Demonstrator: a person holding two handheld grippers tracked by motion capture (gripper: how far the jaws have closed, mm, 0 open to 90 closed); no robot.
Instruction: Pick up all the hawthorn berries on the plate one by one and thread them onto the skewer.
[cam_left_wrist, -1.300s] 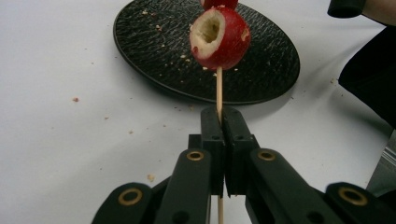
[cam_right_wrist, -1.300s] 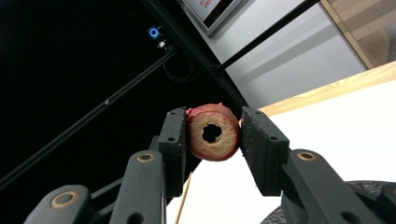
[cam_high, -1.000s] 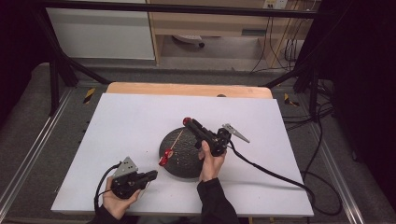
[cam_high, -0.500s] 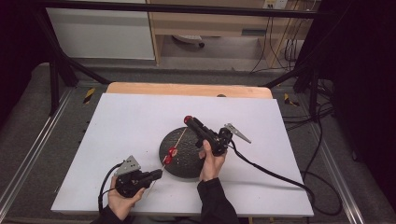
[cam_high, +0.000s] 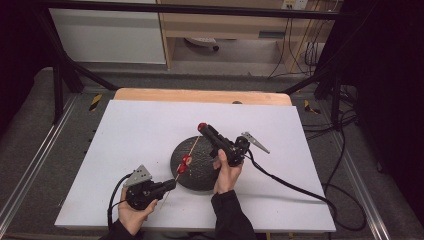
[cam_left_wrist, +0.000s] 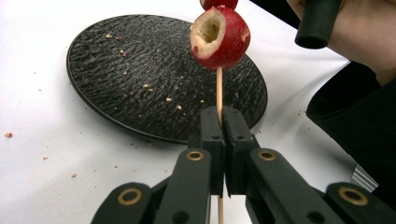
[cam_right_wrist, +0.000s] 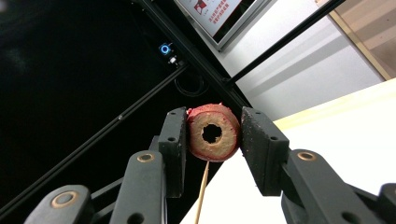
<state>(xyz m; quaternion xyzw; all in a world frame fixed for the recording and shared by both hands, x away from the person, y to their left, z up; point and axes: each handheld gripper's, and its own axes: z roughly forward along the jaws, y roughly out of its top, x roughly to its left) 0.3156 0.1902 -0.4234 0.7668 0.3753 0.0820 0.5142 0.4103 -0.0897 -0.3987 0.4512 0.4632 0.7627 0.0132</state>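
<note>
High view showing the left gripper (cam_high: 167, 186) near the front edge of the white table (cam_high: 135, 125), pinching the near end of a thin wooden stick (cam_high: 191, 148). Stick slanting up and away to the right over the dark plate (cam_high: 200, 175), carrying two red fruit pieces (cam_high: 184, 164) part-way along. Right gripper (cam_high: 202, 127) hovering beyond the plate's far rim, close to the stick's far end and reaching in from the right.

Left gripper view confirming jaws closed tight on the stick, with the nearest cored fruit just above them.

Right gripper view showing jaws clamping a cored fruit ring (cam_right_wrist: 226, 144) by its red sides, bored hole facing the camera. Stick rising from below and meeting the ring's lower edge, not entering the hole; exact tip hiding behind the ring.

Judging the coming move as turning on this: stick's long axis passing just under the hole, so lowering or tilting the ring until hole and point are lining up, then sliding it down the stick toward the left hand.
</note>
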